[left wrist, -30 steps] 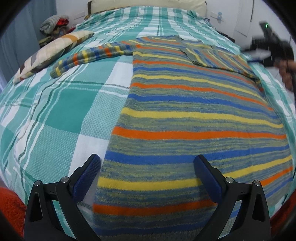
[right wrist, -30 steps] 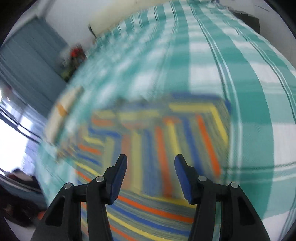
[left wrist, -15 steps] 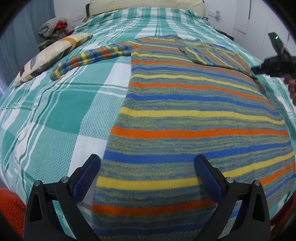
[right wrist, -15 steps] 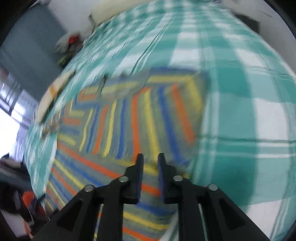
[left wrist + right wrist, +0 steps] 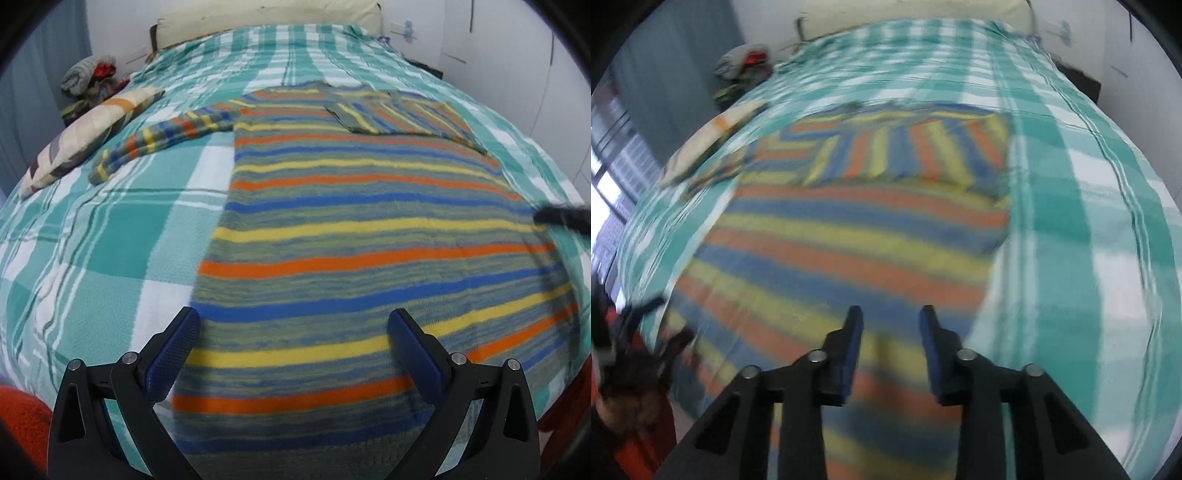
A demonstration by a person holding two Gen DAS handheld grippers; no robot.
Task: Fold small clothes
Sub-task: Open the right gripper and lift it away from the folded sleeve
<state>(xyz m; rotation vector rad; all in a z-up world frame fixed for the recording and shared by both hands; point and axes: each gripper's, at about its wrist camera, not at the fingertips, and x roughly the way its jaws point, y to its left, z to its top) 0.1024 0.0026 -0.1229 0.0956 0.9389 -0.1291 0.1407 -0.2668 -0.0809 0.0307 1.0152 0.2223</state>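
Striped sweater spread flat on the checked bed, long axis running from the hem at the near edge up toward the pillows. Right sleeve already folded in across the chest; left sleeve lying stretched out sideways over the bedspread, pointing at the patterned cushion. Straight ahead of both tongs, then, and below them. Left tongs hovering over the hem corner on the outstretched-sleeve side, spread wide, nothing between the pads, one pad over bare bedspread and the other over knit. Right tongs above the lower body near the opposite side seam, jaws opening, no cloth caught between them. Probably the loose sleeve next: well up and away to the left, nearer the left tongs by a clear margin. Blurred picture on the right side, so contact with the knit there impossible to call.
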